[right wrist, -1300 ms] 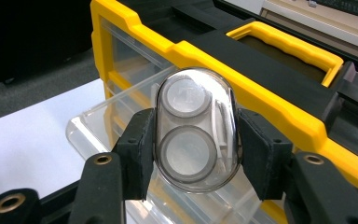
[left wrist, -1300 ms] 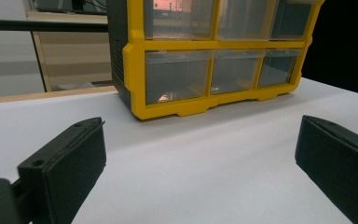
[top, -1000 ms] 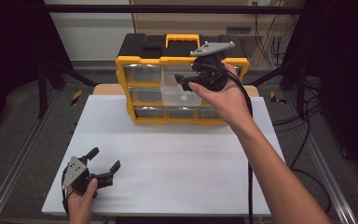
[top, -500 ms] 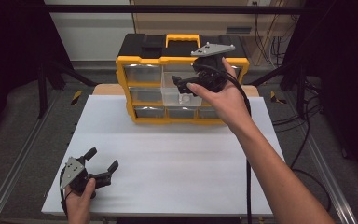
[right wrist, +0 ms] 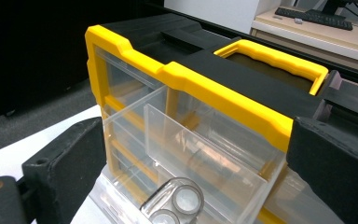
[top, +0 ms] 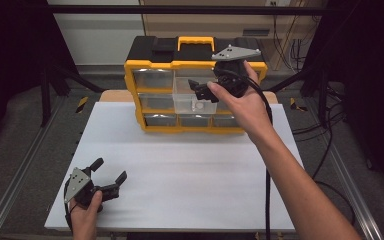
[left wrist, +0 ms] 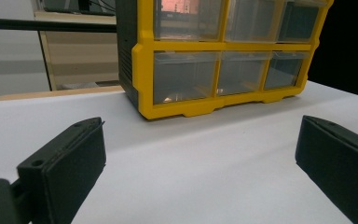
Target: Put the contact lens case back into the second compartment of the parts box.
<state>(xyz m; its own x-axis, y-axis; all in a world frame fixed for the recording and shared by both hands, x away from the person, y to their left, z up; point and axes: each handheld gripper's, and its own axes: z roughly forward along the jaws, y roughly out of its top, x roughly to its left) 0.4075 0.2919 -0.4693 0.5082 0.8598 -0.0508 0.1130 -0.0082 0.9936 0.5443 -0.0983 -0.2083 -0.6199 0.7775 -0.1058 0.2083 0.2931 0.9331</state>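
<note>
Drawer, clear plastic, juts open from yellow-framed organizer.

Right gripper view: small clear object w/ two round rings in the pulled-out clear drawer is cut off by the bottom edge; can't tell what it is. In the high view it's only a pale speck in the drawer, too small to ID.

Right hand and right tool cover the organizer's upper right drawers.

Left gripper view: organizer top cut off by the upper edge, top-row drawers only partly in frame. Drawer contents hazy behind the plastic; a faint glint in the lower left drawer, can't tell what it is.

Left tool's body partly under the left hand, which the high view's bottom edge cuts off.
</note>
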